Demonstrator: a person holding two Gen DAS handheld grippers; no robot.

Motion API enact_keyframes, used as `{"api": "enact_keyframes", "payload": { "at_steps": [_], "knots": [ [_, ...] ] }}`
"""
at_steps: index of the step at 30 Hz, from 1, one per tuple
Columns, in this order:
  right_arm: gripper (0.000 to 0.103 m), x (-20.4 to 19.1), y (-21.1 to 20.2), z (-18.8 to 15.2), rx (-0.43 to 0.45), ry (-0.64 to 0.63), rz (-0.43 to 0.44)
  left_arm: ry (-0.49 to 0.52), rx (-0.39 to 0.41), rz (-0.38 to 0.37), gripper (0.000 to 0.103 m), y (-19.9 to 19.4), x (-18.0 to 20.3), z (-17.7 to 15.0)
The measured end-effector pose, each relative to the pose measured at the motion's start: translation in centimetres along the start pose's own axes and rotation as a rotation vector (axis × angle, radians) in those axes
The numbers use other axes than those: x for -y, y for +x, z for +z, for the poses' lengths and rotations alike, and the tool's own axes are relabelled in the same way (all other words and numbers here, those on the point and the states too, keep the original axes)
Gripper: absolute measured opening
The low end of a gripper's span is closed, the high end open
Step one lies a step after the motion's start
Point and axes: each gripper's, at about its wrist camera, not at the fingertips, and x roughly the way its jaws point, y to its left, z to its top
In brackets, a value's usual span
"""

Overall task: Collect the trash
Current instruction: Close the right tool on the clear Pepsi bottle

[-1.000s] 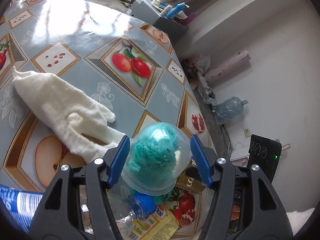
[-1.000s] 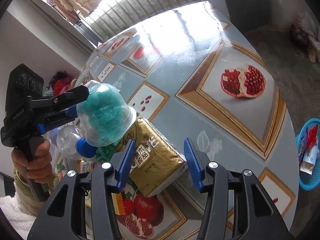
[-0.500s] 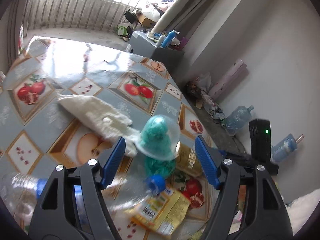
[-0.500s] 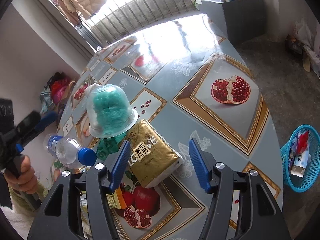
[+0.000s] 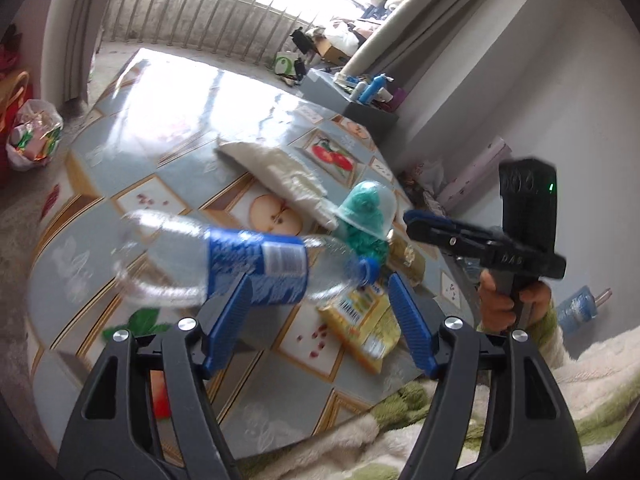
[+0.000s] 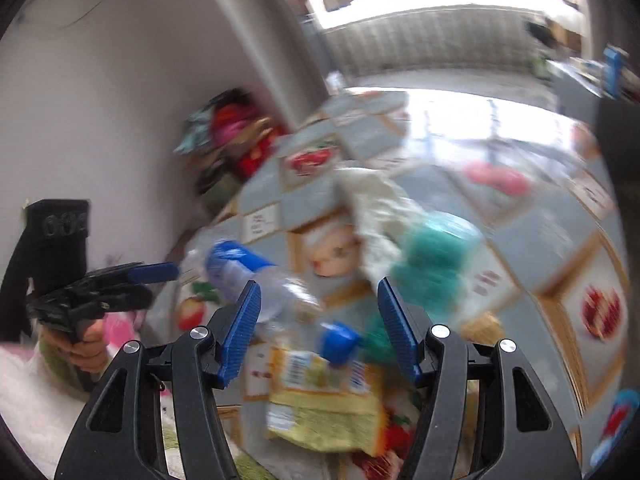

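Trash is piled near the table's front edge. A clear plastic bottle (image 5: 224,264) with a blue label and blue cap lies on its side; it also shows in the right wrist view (image 6: 276,292). A clear dome cup with teal stuffing (image 5: 366,210) stands behind it, blurred in the right wrist view (image 6: 432,256). A yellow wrapper (image 5: 362,316) lies flat, also in the right wrist view (image 6: 320,400). A gold packet (image 5: 406,258) lies behind. My left gripper (image 5: 320,324) is open and empty above the bottle. My right gripper (image 6: 318,326) is open and empty above the pile.
A white cloth (image 5: 280,172) lies mid-table on the fruit-patterned tablecloth (image 5: 168,140). A bag of rubbish (image 5: 34,136) sits on the floor at left. A grey cabinet (image 5: 348,100) with bottles stands beyond the table. A fleece blanket (image 5: 520,420) is at the near edge.
My left gripper has let go of the dome cup, which stands on the pile, and drawn back. My right gripper has swung left and back from the gold packet. Both views are blurred by motion.
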Motion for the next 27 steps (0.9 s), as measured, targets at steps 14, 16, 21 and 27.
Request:
{"api": "enact_keyframes", "payload": {
  "at_steps": [14,16,21,27],
  "knots": [
    [0.067,-6.3,12.0,3.9,-0.367,-0.321,0.162,-0.067,-0.023,0.11,0.023,4.9,-4.8,-3.1],
    [0.067,-6.4,13.1,4.0,-0.408,-0.334,0.163,-0.059,-0.03,0.11,0.02,5.9,-4.9,-3.2],
    [0.065,-6.0,14.5,4.7,-0.446,-0.295,0.189,-0.064,-0.003,0.09,0.013,6.6,-5.1,-3.0],
    [0.063,-5.3,14.2,6.0,-0.412,-0.229,0.22,-0.074,0.056,0.091,0.004,5.3,-5.0,-2.0]
  ]
}}
